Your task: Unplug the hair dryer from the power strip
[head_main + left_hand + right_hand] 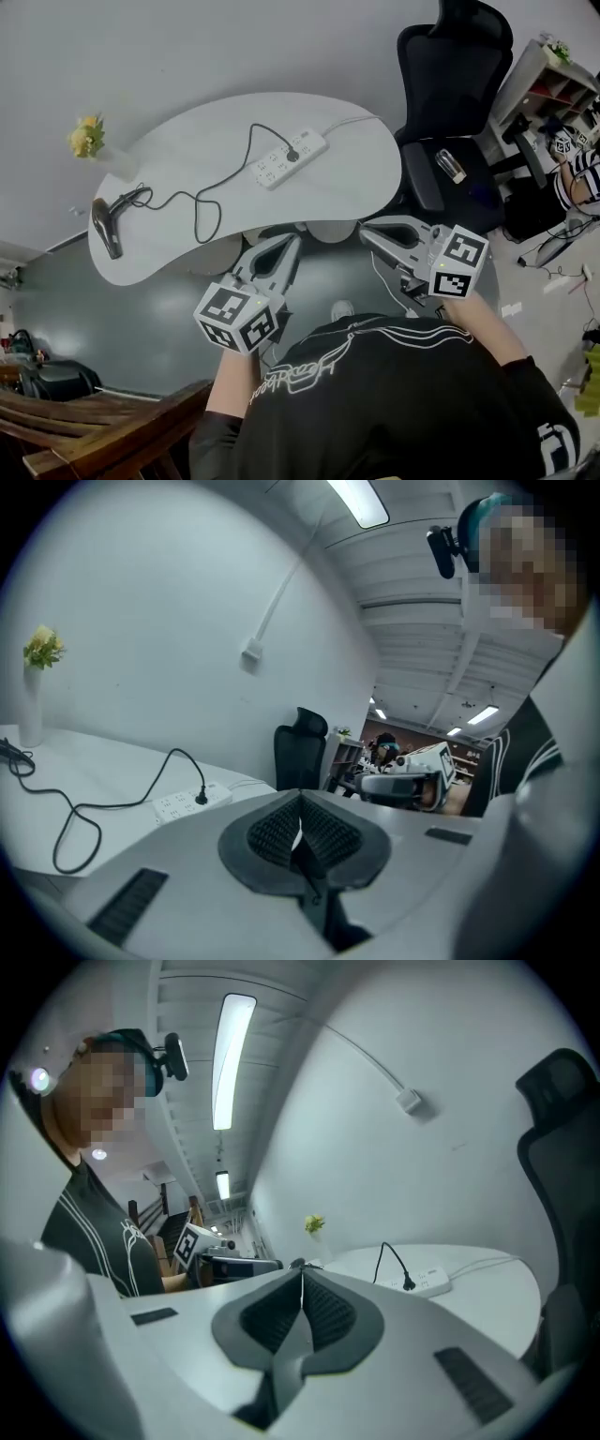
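Observation:
A white power strip (290,157) lies on the far side of the curved white table (178,150), with a black plug (292,156) seated in it. The black cord (202,202) loops left to the dark hair dryer (106,227) at the table's left end. My left gripper (289,240) is shut and empty, held before the table's near edge. My right gripper (367,230) is shut and empty beside it. Across the table the power strip (190,802) shows in the left gripper view, with its jaws (298,834) together. The right gripper (302,1279) faces left, the strip (429,1282) beyond it.
A black office chair (448,103) stands right of the table, a clear bottle (450,165) on its seat. A white vase of yellow flowers (89,141) stands at the table's far left. A wooden bench (84,422) sits lower left. Shelves (548,84) and another person are at far right.

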### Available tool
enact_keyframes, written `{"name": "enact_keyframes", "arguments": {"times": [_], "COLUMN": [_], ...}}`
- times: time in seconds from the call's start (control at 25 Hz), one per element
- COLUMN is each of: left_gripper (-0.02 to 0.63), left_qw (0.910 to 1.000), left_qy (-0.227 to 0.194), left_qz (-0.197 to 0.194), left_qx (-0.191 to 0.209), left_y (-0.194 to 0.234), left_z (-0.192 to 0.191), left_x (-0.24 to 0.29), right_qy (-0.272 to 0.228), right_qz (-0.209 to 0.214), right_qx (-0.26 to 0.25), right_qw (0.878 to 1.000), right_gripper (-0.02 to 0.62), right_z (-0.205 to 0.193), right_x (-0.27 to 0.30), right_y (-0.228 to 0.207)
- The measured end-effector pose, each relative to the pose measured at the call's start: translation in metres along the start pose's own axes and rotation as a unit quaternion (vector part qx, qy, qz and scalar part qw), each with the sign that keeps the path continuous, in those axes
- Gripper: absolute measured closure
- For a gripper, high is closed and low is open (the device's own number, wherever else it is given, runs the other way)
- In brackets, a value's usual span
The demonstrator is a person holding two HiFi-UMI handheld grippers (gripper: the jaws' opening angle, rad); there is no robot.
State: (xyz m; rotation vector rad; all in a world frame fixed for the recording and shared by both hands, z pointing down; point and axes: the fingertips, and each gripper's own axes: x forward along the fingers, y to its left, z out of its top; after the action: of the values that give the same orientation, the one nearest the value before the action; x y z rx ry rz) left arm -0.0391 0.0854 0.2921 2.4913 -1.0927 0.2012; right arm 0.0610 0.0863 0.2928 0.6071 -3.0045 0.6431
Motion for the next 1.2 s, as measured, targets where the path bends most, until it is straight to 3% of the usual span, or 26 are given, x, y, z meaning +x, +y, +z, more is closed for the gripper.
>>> {"name": "enact_keyframes", "arguments": {"times": [0.16,0.44,0.76,1.0,1.2], "left_gripper": [0.601,0.601,0.6,0.598,0.575], "left_qw": [0.9997,0.9995,0.9973,0.9921,0.9866], "left_qy": [0.004,0.014,0.029,0.031,0.068], "left_qz": [0.026,0.027,0.06,0.111,0.136], "left_qx": [-0.001,-0.005,-0.031,-0.049,-0.059], "left_y": [0.049,0.081,0.134,0.188,0.223], "left_z": [0.01,0.006,0.0,-0.001,-0.016], "left_x": [0.012,0.036,0.067,0.092,0.108], "right_qy": [-0.002,0.017,0.036,0.053,0.064], "right_qz": [0.006,0.011,0.029,0.034,0.042], "right_qx": [-0.007,0.006,0.03,0.052,0.078], "right_qw": [1.0,1.0,0.998,0.997,0.994], "right_gripper": [0.597,0.597,0.597,0.597,0.597], "right_z": [0.006,-0.002,0.004,0.001,-0.007], "right_x": [0.019,0.041,0.077,0.102,0.116], "right_y": [-0.019,-0.051,-0.102,-0.14,-0.167]}}
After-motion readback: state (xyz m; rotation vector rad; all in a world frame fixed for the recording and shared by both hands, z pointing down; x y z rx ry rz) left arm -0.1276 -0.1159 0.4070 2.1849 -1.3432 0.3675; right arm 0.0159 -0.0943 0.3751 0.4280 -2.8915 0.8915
